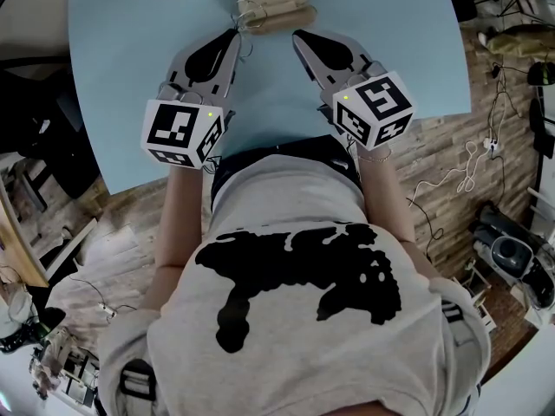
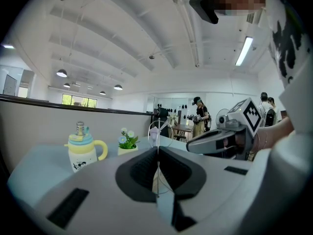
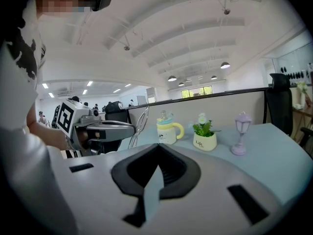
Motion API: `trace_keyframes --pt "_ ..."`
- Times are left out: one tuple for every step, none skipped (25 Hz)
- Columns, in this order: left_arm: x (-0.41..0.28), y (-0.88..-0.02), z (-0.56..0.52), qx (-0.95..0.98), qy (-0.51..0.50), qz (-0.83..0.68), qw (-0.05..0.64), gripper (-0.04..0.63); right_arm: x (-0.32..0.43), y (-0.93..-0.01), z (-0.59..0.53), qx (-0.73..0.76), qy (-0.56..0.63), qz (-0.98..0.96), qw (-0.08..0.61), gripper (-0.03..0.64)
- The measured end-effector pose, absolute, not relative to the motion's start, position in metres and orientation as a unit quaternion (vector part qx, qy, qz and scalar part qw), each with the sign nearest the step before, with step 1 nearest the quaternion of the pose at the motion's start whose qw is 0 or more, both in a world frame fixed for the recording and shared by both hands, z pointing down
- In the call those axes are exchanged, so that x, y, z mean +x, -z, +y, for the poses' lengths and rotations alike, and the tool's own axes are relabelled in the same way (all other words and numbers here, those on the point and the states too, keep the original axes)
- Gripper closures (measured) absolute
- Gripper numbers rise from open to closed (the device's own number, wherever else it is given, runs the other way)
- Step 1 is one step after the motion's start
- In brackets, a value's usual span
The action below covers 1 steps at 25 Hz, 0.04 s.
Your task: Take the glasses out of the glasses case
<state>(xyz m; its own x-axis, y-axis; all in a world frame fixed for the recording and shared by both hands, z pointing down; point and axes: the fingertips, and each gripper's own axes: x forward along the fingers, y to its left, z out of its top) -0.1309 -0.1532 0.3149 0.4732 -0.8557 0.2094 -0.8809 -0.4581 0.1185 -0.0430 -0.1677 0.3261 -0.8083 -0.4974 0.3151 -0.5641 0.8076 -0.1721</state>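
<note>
A beige glasses case lies at the far middle of the light blue table. Thin wire-framed glasses stick up just left of the case, at the tip of my left gripper, which is shut on their frame. In the left gripper view the wire frame rises from between the closed jaws of the left gripper. My right gripper points at the case's near right side. It is shut, with nothing between the jaws of the right gripper. The right gripper view shows the glasses held at its left.
A yellow and white mug, a small potted plant and a little purple lamp stand along the table's far side. A grey partition runs behind the table. Cables and gear lie on the wooden floor to the right.
</note>
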Motion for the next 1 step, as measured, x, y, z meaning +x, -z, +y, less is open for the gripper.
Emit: trace_keyframes --pt "-0.1310 -0.3148 -0.1532 0.852 -0.060 -0.510 0.105 0.574 -0.0432 -0.3261 -0.1672 0.282 -0.130 -0.942 0.129 0.612"
